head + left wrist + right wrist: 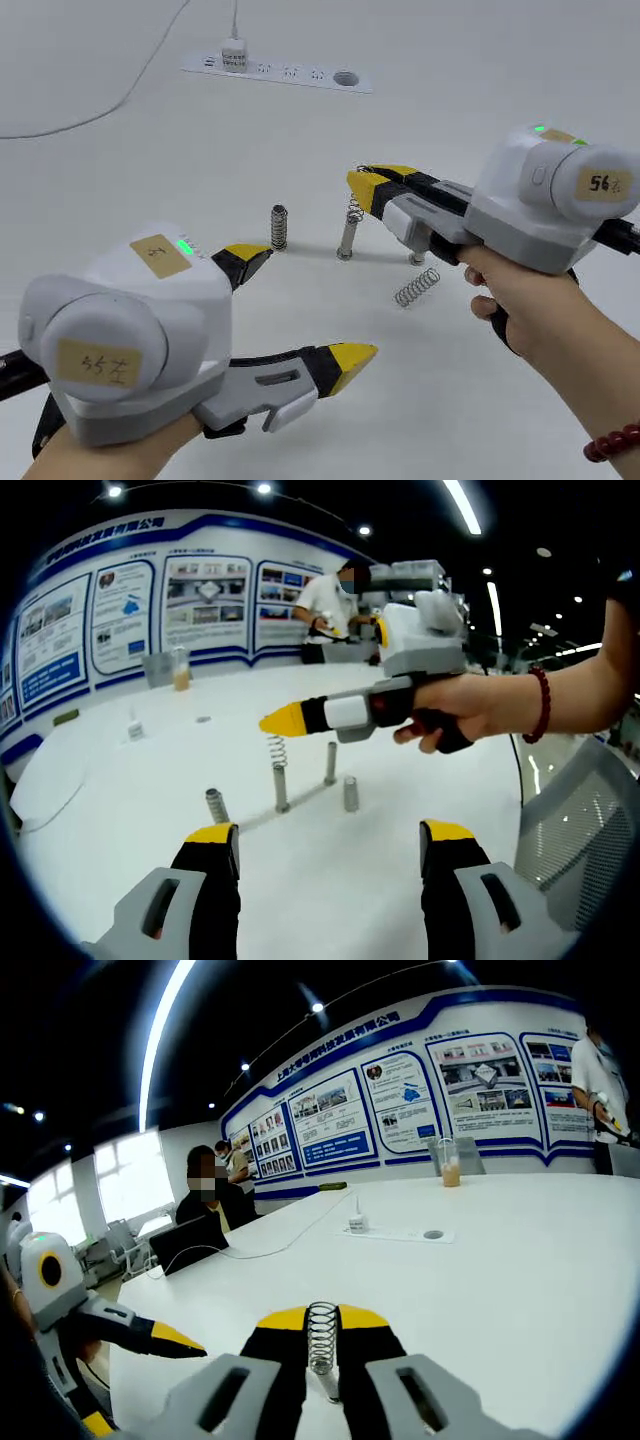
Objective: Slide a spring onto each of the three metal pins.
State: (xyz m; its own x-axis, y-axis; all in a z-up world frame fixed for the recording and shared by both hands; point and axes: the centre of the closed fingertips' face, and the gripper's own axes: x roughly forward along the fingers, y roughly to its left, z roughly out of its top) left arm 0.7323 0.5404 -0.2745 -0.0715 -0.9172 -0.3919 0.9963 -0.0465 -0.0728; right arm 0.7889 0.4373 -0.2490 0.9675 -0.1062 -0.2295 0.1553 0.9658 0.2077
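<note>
Three metal pins stand on the white table (150, 170). The left pin (279, 227) wears a spring. My right gripper (362, 178) is shut on a second spring (355, 210), which hangs with its lower end around the top of the middle pin (345, 240). In the right gripper view that spring (321, 1335) stands upright between the jaws. The third pin (417, 258) pokes out below the right gripper. A loose spring (417, 287) lies flat in front of it. My left gripper (300, 305) is open and empty, near the front; its view shows the spring (277, 750) on its pin (281, 792).
A white power strip (277, 70) with a plugged-in adapter (234, 55) lies at the far side, and a cable (100, 105) trails off to the left. A seated person with a laptop (185, 1245) is at the table's far end.
</note>
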